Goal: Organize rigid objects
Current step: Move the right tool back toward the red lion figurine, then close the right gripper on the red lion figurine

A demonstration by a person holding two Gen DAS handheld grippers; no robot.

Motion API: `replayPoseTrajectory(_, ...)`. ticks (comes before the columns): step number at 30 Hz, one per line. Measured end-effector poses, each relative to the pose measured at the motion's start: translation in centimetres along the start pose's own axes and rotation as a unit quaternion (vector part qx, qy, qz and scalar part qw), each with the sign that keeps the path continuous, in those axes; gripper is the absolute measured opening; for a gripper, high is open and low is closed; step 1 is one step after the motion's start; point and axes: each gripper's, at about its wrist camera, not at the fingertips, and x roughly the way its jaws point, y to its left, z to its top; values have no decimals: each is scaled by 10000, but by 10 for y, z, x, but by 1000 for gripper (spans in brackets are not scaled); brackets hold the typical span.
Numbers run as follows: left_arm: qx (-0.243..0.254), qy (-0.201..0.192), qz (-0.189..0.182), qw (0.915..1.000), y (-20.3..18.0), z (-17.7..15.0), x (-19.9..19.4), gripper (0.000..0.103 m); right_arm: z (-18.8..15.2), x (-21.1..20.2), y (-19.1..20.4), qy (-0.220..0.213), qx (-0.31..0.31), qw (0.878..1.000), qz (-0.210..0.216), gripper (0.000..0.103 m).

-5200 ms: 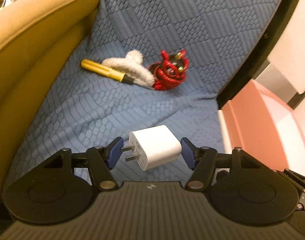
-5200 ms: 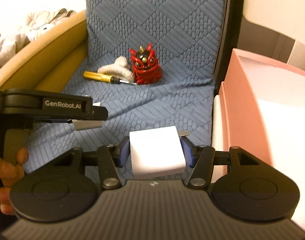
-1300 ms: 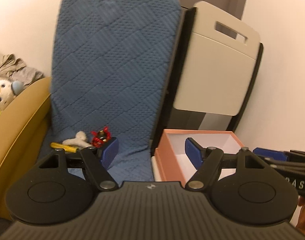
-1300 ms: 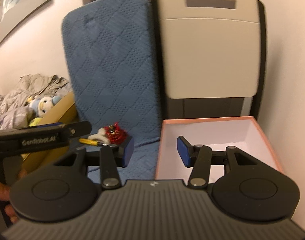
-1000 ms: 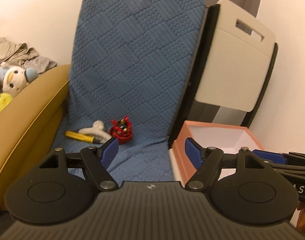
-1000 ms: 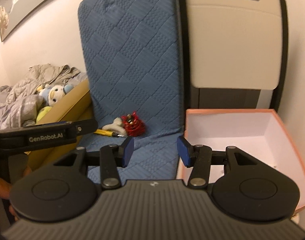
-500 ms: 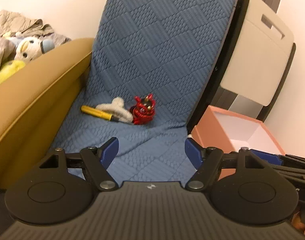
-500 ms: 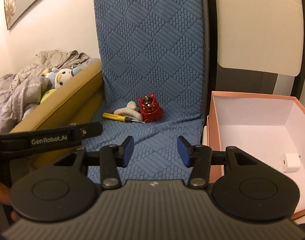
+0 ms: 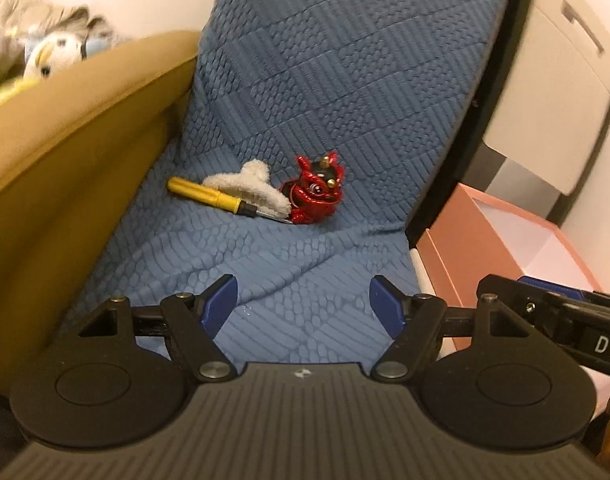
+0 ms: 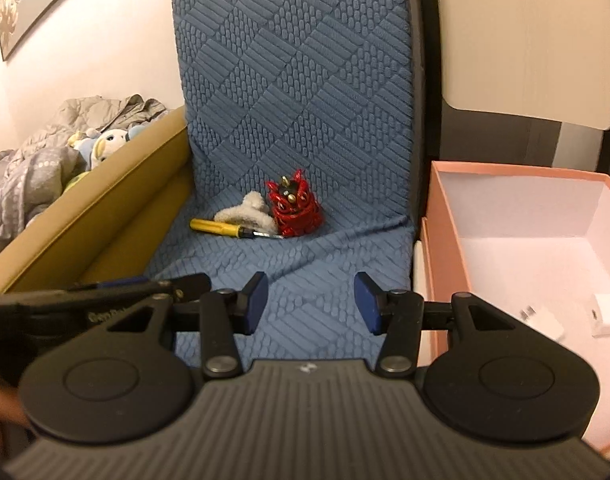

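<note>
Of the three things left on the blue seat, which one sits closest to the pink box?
The red figurine. It is the rightmost of the three, on the pink box's side; the fluffy clip and yellow screwdriver lie further left.

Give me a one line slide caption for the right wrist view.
Open right gripper faces the red lion figurine and yellow screwdriver on the blue cushion; two white chargers in the pink box.

Red figurine [image 10: 294,210], yellow screwdriver [image 10: 221,228], fuzzy clip [image 10: 247,213] clustered on seat; two white chargers [image 10: 607,314] in pink box [image 10: 445,240].
</note>
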Motion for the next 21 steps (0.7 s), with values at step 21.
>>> replayPoseTrajectory(21, -211, 180, 137, 9995, 17, 50, 126, 74, 60, 122, -28, 142, 398, 9979, 484, 52)
